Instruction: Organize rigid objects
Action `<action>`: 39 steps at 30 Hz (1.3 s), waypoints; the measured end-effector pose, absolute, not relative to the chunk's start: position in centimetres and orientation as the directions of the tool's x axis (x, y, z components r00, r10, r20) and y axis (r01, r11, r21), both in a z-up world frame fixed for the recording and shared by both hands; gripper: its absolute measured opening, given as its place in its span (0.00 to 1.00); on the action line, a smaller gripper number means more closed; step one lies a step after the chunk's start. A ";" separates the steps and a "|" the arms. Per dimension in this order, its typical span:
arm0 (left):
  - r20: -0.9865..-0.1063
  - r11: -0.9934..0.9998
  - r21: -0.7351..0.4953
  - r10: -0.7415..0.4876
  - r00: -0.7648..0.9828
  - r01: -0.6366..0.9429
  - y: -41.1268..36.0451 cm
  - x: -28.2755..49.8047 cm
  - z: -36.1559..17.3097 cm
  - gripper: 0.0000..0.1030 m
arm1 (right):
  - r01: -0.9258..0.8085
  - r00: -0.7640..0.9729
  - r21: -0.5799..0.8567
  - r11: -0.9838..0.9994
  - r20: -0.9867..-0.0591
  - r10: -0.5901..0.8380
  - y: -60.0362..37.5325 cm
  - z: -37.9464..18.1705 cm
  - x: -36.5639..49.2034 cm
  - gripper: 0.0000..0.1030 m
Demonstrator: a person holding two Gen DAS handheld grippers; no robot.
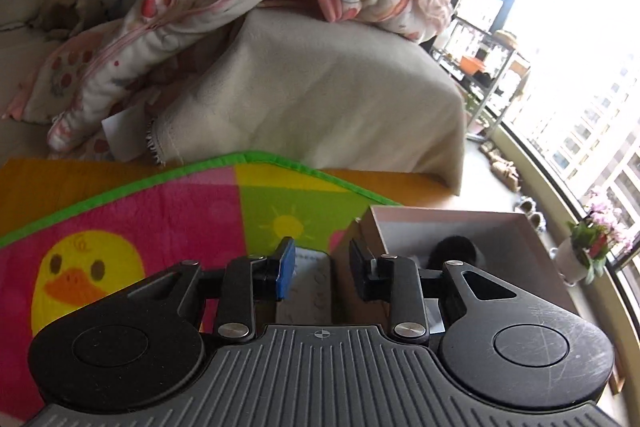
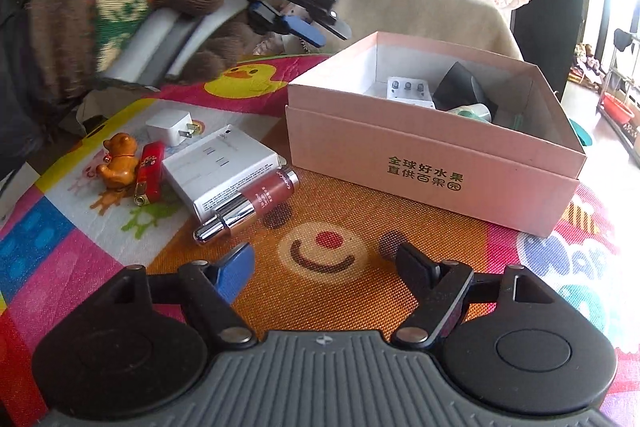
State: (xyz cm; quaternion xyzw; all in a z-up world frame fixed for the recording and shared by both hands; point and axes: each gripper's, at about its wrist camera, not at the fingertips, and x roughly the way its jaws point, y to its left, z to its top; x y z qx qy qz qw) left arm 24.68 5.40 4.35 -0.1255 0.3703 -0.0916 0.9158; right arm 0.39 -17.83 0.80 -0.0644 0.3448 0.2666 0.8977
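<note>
On the left of the patterned mat we see a glossy orange bear figurine, a red lighter-shaped case, a white plug adapter and a flat white carton — a chrome-capped lip-gloss tube leans against the carton's near edge. Above them, our left gripper, held in a knitted glove, has its jaws narrowed, with nothing visibly between them. Our right gripper stands wide apart and empty over the woven orange patch. To the right sits the matte pink cardboard box, holding a blister pack and a dark angular object.
</note>
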 end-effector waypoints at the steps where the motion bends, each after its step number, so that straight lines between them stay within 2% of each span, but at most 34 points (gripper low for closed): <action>1: -0.669 0.956 -0.285 -0.249 0.701 0.068 5.3 25.9 3.8 0.30 | -0.522 0.618 0.081 0.849 -0.650 0.441 -18.0 0.8 0.4 0.78; 4: -0.710 0.969 -0.235 -0.221 0.668 0.071 4.9 28.7 2.1 0.20 | -0.508 0.619 0.109 0.854 -0.643 0.451 -18.5 0.9 0.7 0.78; 7: -0.734 0.980 -0.165 -0.198 0.649 0.113 4.4 29.4 1.0 0.15 | -0.501 0.617 0.129 0.856 -0.641 0.457 -18.8 0.9 0.9 0.79; 12: -0.726 0.963 -0.153 -0.263 0.635 0.223 4.9 26.4 0.9 0.15 | -0.505 0.612 0.132 0.853 -0.641 0.462 -18.8 0.9 0.9 0.81; 18: -0.706 0.943 -0.156 -0.315 0.634 0.294 5.3 17.8 1.1 0.15 | -0.506 0.614 0.124 0.854 -0.643 0.457 -18.6 0.8 0.9 0.81; 26: -0.673 0.910 -0.312 -0.416 0.612 0.274 5.9 8.3 1.3 0.15 | -0.510 0.626 0.088 0.856 -0.645 0.439 -18.0 1.0 0.5 0.81; 29: -0.616 0.905 -0.341 -0.420 0.666 0.254 7.2 5.3 3.5 0.18 | -0.509 0.599 0.143 0.849 -0.650 0.468 -18.1 1.2 0.4 0.81; 33: -0.581 0.932 -0.265 -0.358 0.730 0.247 8.2 0.1 6.2 0.18 | -0.488 0.609 0.149 0.860 -0.648 0.458 -18.2 1.0 0.6 0.81; 39: -0.646 0.932 -0.207 -0.358 0.674 0.297 7.1 -6.9 5.8 0.19 | -0.493 0.618 0.111 0.863 -0.654 0.437 -17.7 0.9 0.3 0.83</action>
